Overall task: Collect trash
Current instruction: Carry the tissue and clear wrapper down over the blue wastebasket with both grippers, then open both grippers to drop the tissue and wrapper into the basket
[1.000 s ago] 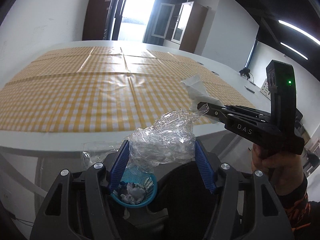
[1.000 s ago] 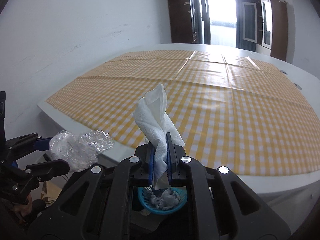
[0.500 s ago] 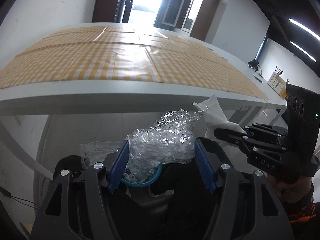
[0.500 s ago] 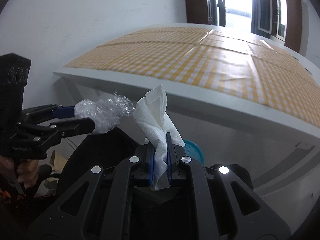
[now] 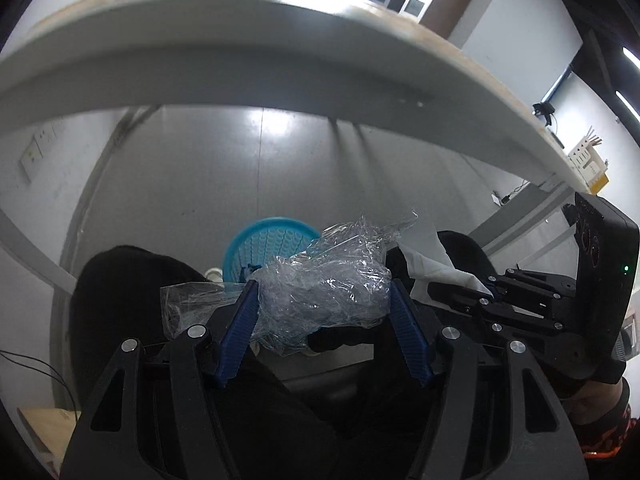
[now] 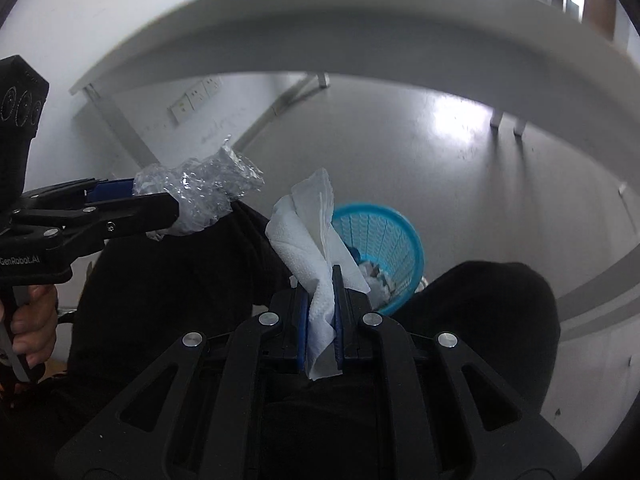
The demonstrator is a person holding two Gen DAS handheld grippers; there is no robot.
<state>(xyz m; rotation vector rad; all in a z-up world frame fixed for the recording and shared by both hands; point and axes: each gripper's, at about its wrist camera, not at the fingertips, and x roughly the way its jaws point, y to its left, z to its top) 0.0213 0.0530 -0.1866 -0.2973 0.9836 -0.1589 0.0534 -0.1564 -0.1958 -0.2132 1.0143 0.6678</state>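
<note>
Trash in both grippers, both below the table (image 5: 240,52) edge and heading for the blue basket (image 5: 266,246) on the floor. Left to right: left gripper (image 5: 324,300) is closed partway on a crumpled wad of clear plastic wrap (image 5: 328,284), blue pads pressing its two sides, jaws held well apart by the bulk. Right gripper (image 6: 320,316) is squeezed nearly closed on a white paper towel (image 6: 310,240), pinched low so most of the sheet sticks up and forward past the tips. Basket sits between the person's dark-trousered knees (image 6: 480,312), already has some crumpled white scraps (image 6: 376,276) in it. To do this step well, in my view: bring each gripper right over the basket mouth before letting go. Neither looks centred over it yet; the plastic in particular seems short and to the left of the rim from the right wrist view. Plastic is light and springy and may cling to a pad, so open wide and low. A loose flap trails off the left side of the wad and could snag. The towel is limp, should drop straight, but the tall free end could flop outside the rim, so release it low too. One at a time is safer, since the grippers are near each other.
</note>
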